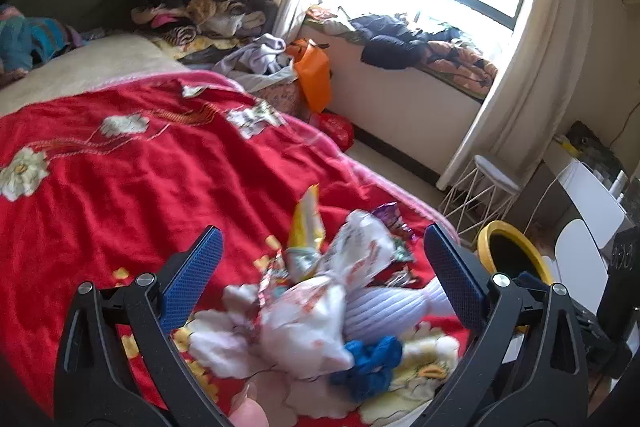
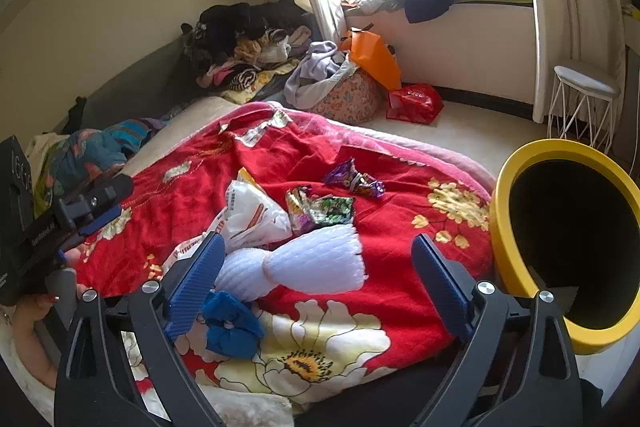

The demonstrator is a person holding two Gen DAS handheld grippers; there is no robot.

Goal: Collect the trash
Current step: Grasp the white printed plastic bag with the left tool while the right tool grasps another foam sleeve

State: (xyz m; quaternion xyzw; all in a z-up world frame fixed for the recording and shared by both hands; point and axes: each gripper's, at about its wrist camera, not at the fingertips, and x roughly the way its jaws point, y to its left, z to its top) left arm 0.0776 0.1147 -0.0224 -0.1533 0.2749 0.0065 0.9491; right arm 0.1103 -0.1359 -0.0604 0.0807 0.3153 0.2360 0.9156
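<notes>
A: While both grippers hang wide open over the red blanket [image 2: 400, 267], nothing's gripped; right gripper [image 2: 316, 279] straddles the white foam sleeve [image 2: 312, 259], wrappers [image 2: 320, 211] at 12 o'clock

B: Left gripper [image 1: 324, 279]?

A: Spread wide, empty, white bags [image 1: 304, 311] between its jaws. Yellow bin [image 2: 568, 239] at 3 o'clock

B: Risk?

A: Pads may snag blanket or the blue scrunchie [image 2: 230, 327], dragging non-trash into the bin

Hand-held gripper [image 2: 316, 279]: black arms w/ silver screws, blue ribbed pads [image 2: 196, 279].

red floral blanket [image 2: 400, 267] on bed, strewn with wrappers [image 2: 320, 209], foam netting [image 2: 304, 263]
</notes>
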